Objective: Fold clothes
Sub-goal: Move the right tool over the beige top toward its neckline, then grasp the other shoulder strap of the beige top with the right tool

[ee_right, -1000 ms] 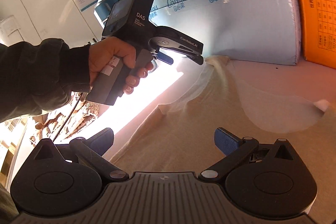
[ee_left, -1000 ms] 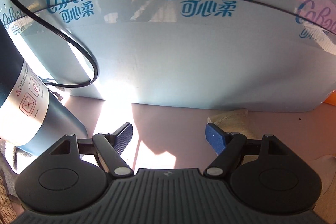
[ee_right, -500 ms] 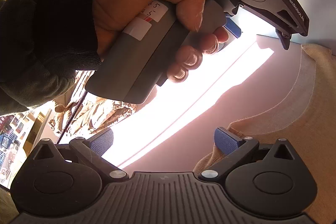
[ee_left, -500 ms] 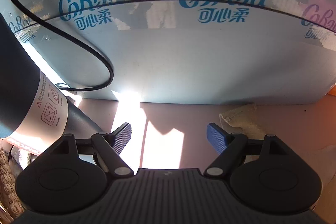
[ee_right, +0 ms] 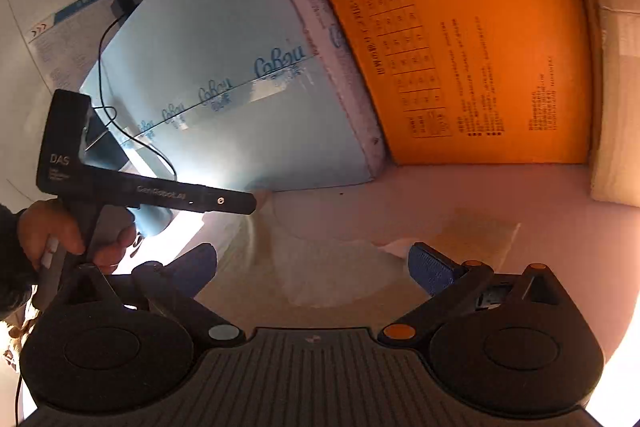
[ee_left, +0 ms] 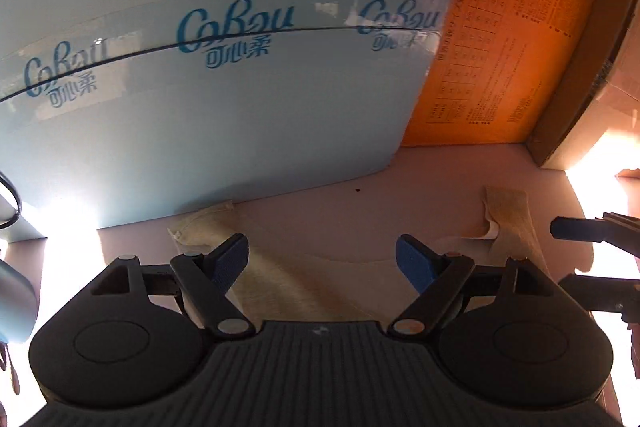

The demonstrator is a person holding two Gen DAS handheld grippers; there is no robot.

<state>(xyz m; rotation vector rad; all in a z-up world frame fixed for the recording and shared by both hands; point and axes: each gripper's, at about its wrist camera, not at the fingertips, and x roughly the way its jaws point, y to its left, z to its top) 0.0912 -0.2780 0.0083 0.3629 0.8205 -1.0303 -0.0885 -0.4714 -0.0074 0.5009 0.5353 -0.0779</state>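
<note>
A beige garment (ee_left: pixel 288 287) lies spread on the pink table (ee_left: pixel 400 203), its far corners reaching toward the pale blue carton (ee_left: pixel 224 115) and the orange carton (ee_left: pixel 500 59) standing at the back. The left gripper (ee_left: pixel 322 261) hovers low over the cloth with its blue-padded fingers (ee_left: pixel 230 259) spread wide and nothing between them. The right gripper (ee_right: pixel 312 267) hangs likewise, fingers apart and empty, above the cloth's near half; in its view a person's hand (ee_right: pixel 60 235) grips the other tool's handle.

How far the folding has gone cannot be settled: the cloth looks mostly flat, with one raised edge (ee_left: pixel 496 223) at the right. Any grasp here would go best with both grippers taking matching edges low against the table, catching a single layer, then lifting evenly so the fabric does not twist.

Half a second ago the left view faced the blue carton squarely, with a black cable across it; it has since swung right, bringing in the orange carton and more cloth. The right gripper has drawn back from the hand that then filled its frame.
</note>
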